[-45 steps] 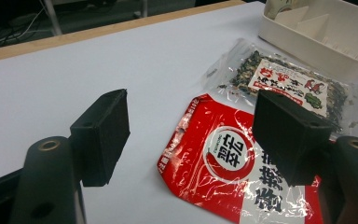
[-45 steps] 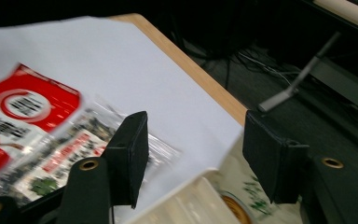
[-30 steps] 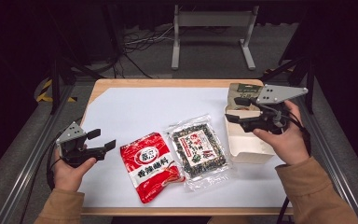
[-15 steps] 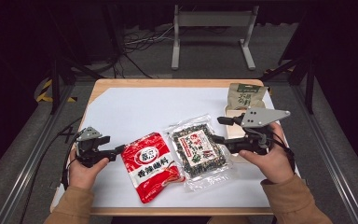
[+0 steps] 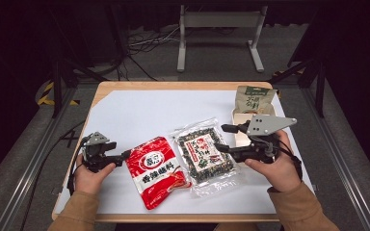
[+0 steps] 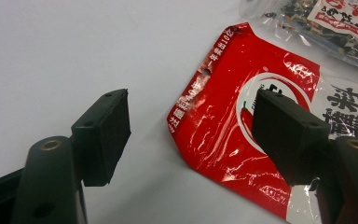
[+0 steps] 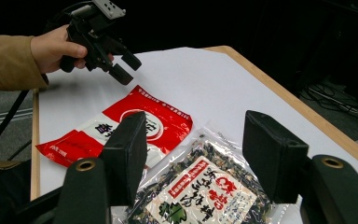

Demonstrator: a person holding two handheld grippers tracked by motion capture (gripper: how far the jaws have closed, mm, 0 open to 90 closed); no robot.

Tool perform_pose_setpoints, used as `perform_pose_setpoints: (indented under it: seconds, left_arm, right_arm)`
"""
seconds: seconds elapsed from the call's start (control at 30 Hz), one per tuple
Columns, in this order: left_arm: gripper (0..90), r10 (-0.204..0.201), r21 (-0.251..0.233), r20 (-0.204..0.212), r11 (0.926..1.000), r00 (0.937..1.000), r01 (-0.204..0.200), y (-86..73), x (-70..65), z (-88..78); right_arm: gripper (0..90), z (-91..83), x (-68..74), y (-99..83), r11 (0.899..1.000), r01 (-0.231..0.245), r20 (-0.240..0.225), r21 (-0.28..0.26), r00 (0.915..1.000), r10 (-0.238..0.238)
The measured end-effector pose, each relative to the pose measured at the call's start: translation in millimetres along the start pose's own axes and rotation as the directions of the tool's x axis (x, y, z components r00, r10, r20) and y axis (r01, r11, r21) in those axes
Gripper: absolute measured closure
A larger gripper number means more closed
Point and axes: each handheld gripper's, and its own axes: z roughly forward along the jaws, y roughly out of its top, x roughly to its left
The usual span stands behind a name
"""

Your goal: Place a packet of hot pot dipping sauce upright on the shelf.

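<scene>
A red snack packet (image 5: 156, 171) lies flat on the white sheet, left of a clear packet of dark dried bits (image 5: 204, 156). My left gripper (image 5: 123, 155) hovers low at the red packet's left edge. It is open, its jaws have just been closing a little, and no pad presses on anything. In the left gripper view the red packet (image 6: 223, 116) has its corner lying under the gap of the left gripper (image 6: 191, 107). My right gripper (image 5: 220, 138) stands open at the clear packet's right edge. In the right gripper view the right gripper (image 7: 196, 130) has its jaws straddling the clear packet (image 7: 200, 191) from above.
A green-topped pouch (image 5: 254, 98) stands at the back right beside a shallow cardboard box (image 5: 237, 126). The white sheet (image 5: 164, 113) covers the wooden table (image 5: 173, 85). Cables and a metal stand (image 5: 217, 29) sit on the floor beyond.
Both hands have come inward and down. The right gripper left the box at the right for the clear packet's edge. The left gripper moved right to the red packet.
</scene>
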Motion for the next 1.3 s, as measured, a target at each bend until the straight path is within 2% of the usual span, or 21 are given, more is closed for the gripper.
perform_pose_setpoints:
  seconds: [0.23, 0.27, 0.77, 0.8, 0.9, 0.97, 1.03, 1.07, 1.13, 1.2, 1.23, 1.3]
  left_arm:
    - [29.1, -0.002, 0.047, 0.038, 0.9989, 0.9993, 0.000, -1.7, 1.8, 12.4]
    - [29.1, -0.014, 0.053, 0.053, 0.9985, 0.9985, 0.011, -2.4, 2.6, 13.3]
    - [27.7, -0.025, 0.120, 0.093, 0.9927, 0.9953, 0.013, -5.1, 4.4, 25.6]
    - [27.8, -0.041, 0.135, 0.116, 0.9905, 0.9924, 0.025, -5.3, 3.8, 26.9]
    - [28.7, -0.039, 0.144, 0.134, 0.9894, 0.9902, 0.019, -5.3, 3.6, 28.4]
    - [29.4, -0.052, 0.153, 0.146, 0.9878, 0.9880, 0.029, -5.7, 2.3, 29.5]
    - [29.8, -0.050, 0.154, 0.146, 0.9877, 0.9880, 0.028, -5.3, 4.2, 29.1]
    - [29.8, -0.067, 0.152, 0.149, 0.9874, 0.9865, 0.044, -5.6, 4.2, 29.0]
    - [32.1, -0.069, 0.149, 0.157, 0.9877, 0.9852, 0.046, -6.1, 4.4, 28.8]
    - [33.3, -0.065, 0.147, 0.171, 0.9884, 0.9832, 0.040, -5.9, 2.9, 28.3]
    - [34.5, -0.048, 0.139, 0.165, 0.9900, 0.9850, 0.025, -5.2, 1.6, 26.7]
    - [37.2, -0.035, 0.115, 0.173, 0.9933, 0.9844, 0.015, -3.4, -1.8, 23.3]
  right_arm:
    - [40.2, 0.9, -0.5, -1.8, 1.000, -0.002, 0.003, 0.006, 1.0000, 0.002]
    - [40.2, 1.4, -0.6, -2.2, 1.000, 0.000, 0.003, 0.008, 1.0000, 0.000]
    - [40.0, 5.2, -3.0, -7.5, 1.000, -0.019, -0.004, 0.024, 0.9998, 0.019]
    - [39.9, 4.8, -2.8, -7.5, 1.000, -0.020, -0.003, 0.022, 0.9998, 0.020]
    - [39.9, 4.6, -2.7, -7.5, 1.000, -0.020, -0.003, 0.021, 0.9998, 0.020]
    - [39.8, 4.5, -2.8, -7.6, 1.000, -0.020, -0.001, 0.021, 0.9998, 0.020]
    - [39.8, 4.6, -3.2, -7.9, 1.000, -0.020, 0.000, 0.022, 0.9998, 0.020]
    - [39.7, 4.6, -3.2, -8.0, 1.000, -0.020, 0.000, 0.023, 0.9998, 0.020]
    - [39.6, 5.3, -3.1, -8.5, 0.999, -0.020, -0.001, 0.025, 0.9998, 0.020]
    - [39.5, 5.7, -3.0, -8.7, 0.999, -0.019, -0.001, 0.027, 0.9998, 0.019]
    - [39.5, 6.0, -2.9, -8.9, 0.999, -0.020, -0.001, 0.027, 0.9998, 0.020]
    - [39.4, 6.4, -2.8, -9.3, 0.999, -0.022, -0.002, 0.029, 0.9998, 0.022]
